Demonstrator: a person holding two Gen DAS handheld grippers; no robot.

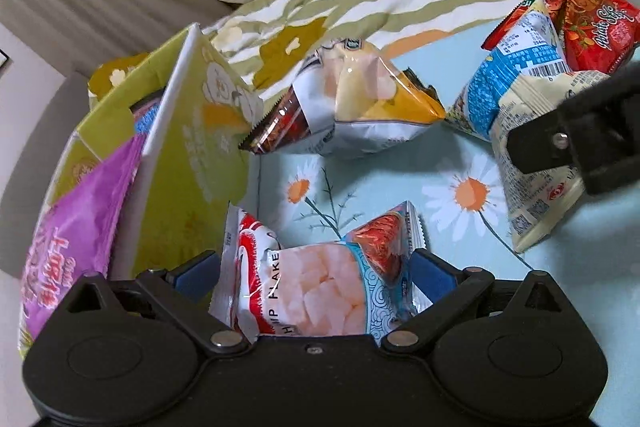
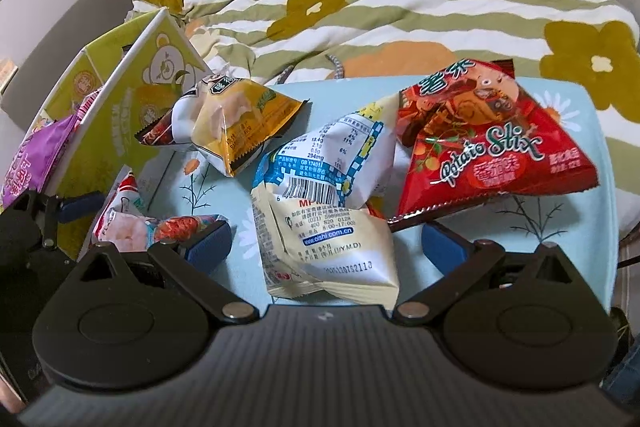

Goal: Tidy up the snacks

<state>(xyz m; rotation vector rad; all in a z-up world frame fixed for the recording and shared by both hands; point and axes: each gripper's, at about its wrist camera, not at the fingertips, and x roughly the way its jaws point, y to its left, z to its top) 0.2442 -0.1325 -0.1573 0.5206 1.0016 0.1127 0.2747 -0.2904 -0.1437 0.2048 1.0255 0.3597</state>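
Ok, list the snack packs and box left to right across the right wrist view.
purple pack → green box → shrimp flakes pack → yellow pack → white pack → red Potato Stix pack

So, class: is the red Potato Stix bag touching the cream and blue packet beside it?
Cannot tell. In the right wrist view the Potato Stix bag overlaps the edge of the cream and blue packet, but overlap alone does not prove contact.
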